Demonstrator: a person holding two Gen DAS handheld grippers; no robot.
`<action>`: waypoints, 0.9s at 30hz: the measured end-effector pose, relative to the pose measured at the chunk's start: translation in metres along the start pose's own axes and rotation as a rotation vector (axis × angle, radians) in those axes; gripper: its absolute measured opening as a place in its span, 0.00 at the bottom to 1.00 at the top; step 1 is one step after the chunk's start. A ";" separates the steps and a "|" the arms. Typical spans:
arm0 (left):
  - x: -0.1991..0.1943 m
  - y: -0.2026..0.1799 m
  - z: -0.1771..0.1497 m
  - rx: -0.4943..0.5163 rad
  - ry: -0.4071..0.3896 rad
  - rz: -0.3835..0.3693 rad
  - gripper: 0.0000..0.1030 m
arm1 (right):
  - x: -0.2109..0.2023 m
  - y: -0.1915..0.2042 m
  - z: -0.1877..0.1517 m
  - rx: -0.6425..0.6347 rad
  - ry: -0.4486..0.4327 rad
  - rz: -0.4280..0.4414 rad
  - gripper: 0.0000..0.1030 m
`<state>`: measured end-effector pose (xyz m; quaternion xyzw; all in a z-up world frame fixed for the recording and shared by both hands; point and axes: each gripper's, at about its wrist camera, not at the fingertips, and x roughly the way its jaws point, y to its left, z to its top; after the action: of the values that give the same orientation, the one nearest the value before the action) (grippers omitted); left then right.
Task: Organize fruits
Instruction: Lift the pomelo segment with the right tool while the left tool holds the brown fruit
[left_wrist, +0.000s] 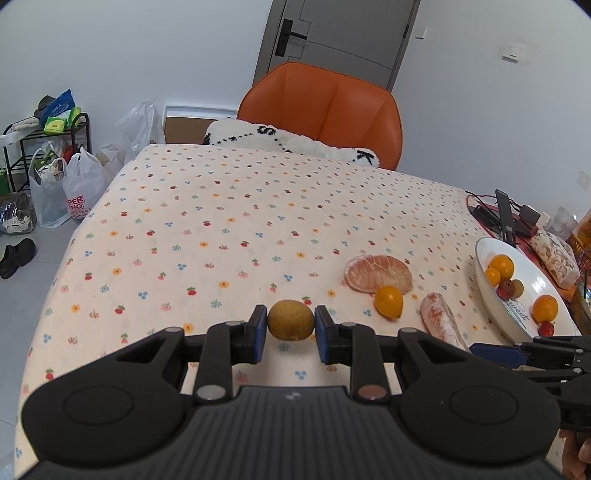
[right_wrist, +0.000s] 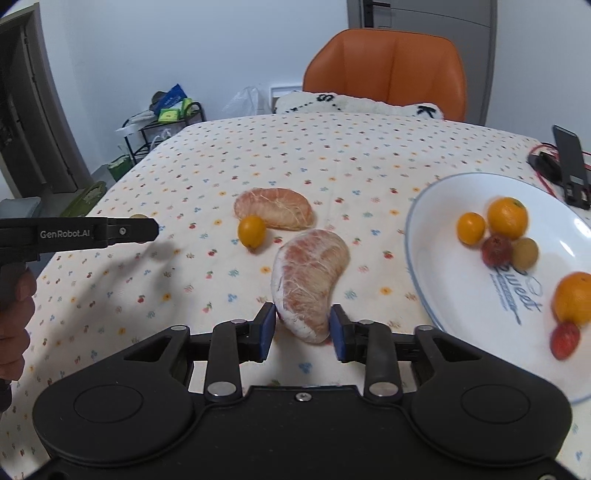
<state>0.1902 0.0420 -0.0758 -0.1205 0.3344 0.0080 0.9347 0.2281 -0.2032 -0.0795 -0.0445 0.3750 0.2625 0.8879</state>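
Your left gripper (left_wrist: 290, 328) had its jaws pressed to both sides of the small brown fruit (left_wrist: 290, 319), low over the flowered tablecloth (left_wrist: 221, 206) near the front edge. Your right gripper (right_wrist: 303, 326) stood with its jaws around the near end of the pomelo segment (right_wrist: 308, 282), pads close to its skin; whether they had begun to squeeze could not be told. That segment looked soft, so you would have done well to close gently and lift level. Just beyond lay a small orange (right_wrist: 252, 230) touching a second pomelo piece (right_wrist: 275, 208). To the right sat the white dish (right_wrist: 443, 295), already holding oranges and small red and brown fruit. You had a short carry to the dish's bare middle.
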 end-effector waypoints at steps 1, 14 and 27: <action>-0.001 -0.001 -0.001 0.000 -0.001 0.000 0.25 | -0.001 0.000 0.000 0.002 -0.003 -0.002 0.33; -0.001 0.008 0.002 -0.011 0.004 0.009 0.25 | 0.018 0.001 0.012 0.061 -0.021 0.028 0.51; -0.001 0.021 0.005 -0.034 0.003 0.024 0.25 | 0.033 0.012 0.023 0.021 -0.035 0.013 0.41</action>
<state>0.1903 0.0638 -0.0764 -0.1325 0.3368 0.0248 0.9319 0.2563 -0.1726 -0.0838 -0.0282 0.3623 0.2650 0.8931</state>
